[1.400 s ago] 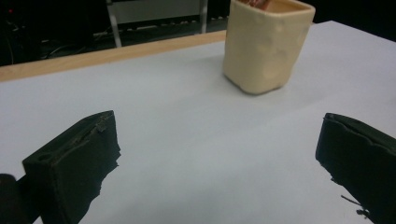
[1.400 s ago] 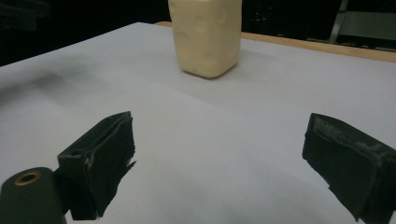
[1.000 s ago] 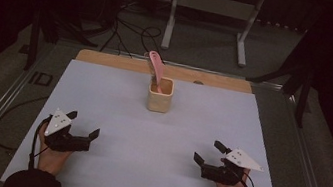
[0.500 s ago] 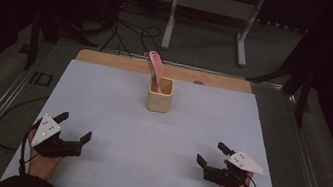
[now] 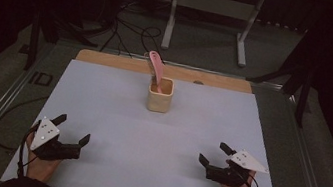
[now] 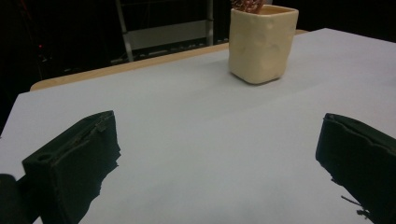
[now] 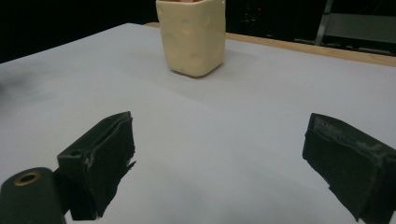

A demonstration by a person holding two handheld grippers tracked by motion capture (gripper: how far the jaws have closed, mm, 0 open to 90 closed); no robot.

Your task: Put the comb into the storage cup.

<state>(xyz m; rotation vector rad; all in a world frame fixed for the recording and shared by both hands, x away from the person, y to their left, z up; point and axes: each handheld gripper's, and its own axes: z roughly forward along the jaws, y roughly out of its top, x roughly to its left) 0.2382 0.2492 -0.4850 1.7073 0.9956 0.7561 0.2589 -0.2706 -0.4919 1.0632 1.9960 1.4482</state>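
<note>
cream-coloured, squarish ceramic cup (image 5: 160,94) stood upright toward the far middle of the pale grey tabletop (image 5: 115,116), with a pink flat-handled utensil (image 5: 155,67) leaning out of it toward the far left. in the left gripper view the cup (image 6: 261,43) sat ahead and to the right; in the right gripper view it (image 7: 191,36) sat ahead and slightly left.

change over the last second: both grippers withdrew toward the person's edge of the tabletop. the left gripper (image 5: 69,135) moved back and outward to the near left corner. the right gripper (image 5: 211,154) moved back a smaller amount at the near right. the cup and utensil did not move.

finger state: the fingers of both grippers were spread wide and held nothing. bare tabletop was visible between the left fingers (image 6: 74,163) and between the right fingers (image 7: 100,158).

assessment: both grippers were well apart from the cup, so no approach to the cup or utensil was in progress. the position suggested a rest or start pose.

markings: dark characters resembling "id" (image 5: 41,78) appeared on the grey surround left of the tabletop; the reading was uncertain. no brand or label was legible on the cup, utensil or grippers.
</note>
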